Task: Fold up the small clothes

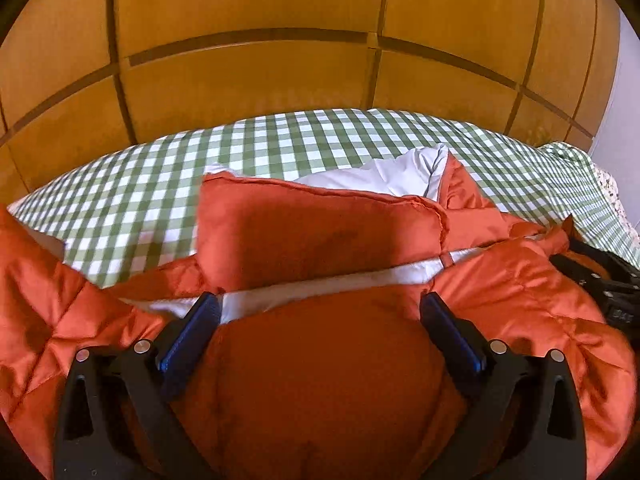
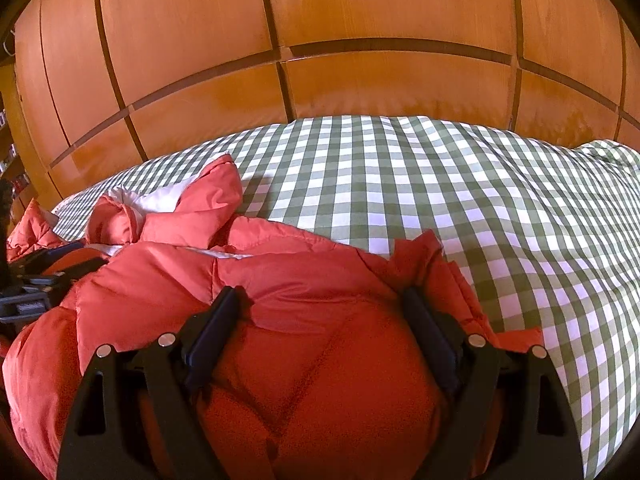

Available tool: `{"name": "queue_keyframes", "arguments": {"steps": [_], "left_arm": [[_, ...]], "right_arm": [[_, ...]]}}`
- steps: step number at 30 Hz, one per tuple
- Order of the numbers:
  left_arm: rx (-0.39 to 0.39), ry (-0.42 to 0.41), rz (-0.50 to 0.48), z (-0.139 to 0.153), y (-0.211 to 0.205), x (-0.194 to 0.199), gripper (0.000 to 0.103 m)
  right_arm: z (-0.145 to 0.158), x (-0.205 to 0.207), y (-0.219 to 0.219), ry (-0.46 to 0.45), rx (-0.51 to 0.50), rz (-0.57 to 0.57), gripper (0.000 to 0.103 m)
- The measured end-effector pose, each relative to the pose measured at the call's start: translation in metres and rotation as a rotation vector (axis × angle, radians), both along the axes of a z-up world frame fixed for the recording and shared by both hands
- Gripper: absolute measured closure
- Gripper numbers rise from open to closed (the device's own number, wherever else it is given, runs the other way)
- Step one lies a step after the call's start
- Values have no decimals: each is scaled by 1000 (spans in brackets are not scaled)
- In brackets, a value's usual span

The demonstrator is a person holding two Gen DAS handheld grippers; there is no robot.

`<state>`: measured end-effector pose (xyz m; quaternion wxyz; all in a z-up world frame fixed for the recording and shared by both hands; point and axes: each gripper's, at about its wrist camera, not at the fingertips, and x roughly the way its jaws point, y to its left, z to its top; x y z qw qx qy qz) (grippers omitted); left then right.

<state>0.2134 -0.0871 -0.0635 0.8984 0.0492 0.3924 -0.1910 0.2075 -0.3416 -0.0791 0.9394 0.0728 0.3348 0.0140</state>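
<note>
An orange quilted jacket (image 1: 320, 232) with a white lining (image 1: 372, 178) lies bunched on the green-and-white checked bedspread (image 1: 140, 184). My left gripper (image 1: 320, 312) is open, its blue-padded fingers (image 1: 192, 332) spread wide with a bulge of jacket fabric between them. My right gripper (image 2: 324, 308) is also open, its jaws wide over another puffy part of the same jacket (image 2: 312, 300). The other gripper shows at the right edge of the left wrist view (image 1: 600, 280) and at the left edge of the right wrist view (image 2: 36, 280).
A wooden panelled wardrobe (image 1: 256, 80) stands behind the bed. The checked bedspread (image 2: 460, 200) stretches to the right of the jacket. Shelves (image 2: 12, 160) show at the far left of the right wrist view.
</note>
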Motion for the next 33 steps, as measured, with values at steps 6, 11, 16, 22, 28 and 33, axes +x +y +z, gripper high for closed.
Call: {"name": "queue_keyframes", "arguments": {"steps": [6,11,16,22,28,33], "left_arm": [[77,-116,81,31,42,-24,3],[160,-175,263,31,97,-19,3],[-33,2,326,-12,142,8,3],[-92,28,318,-21,149,10,3],[-76,20,324,-22,147,9,3],[-72,20,326,-23,145,8,3]], "right_arm": [[0,-2,-1,-10,9,1,18],[1,-3,0,-14,-2,-2,18],[1,-2,0,-9,-7,-1,18],[10,-5,3,8,-49,-34,13],[57,-71,27,-167,-55,-96,2],[39,-64,67,-112,-254,-41,2]]}}
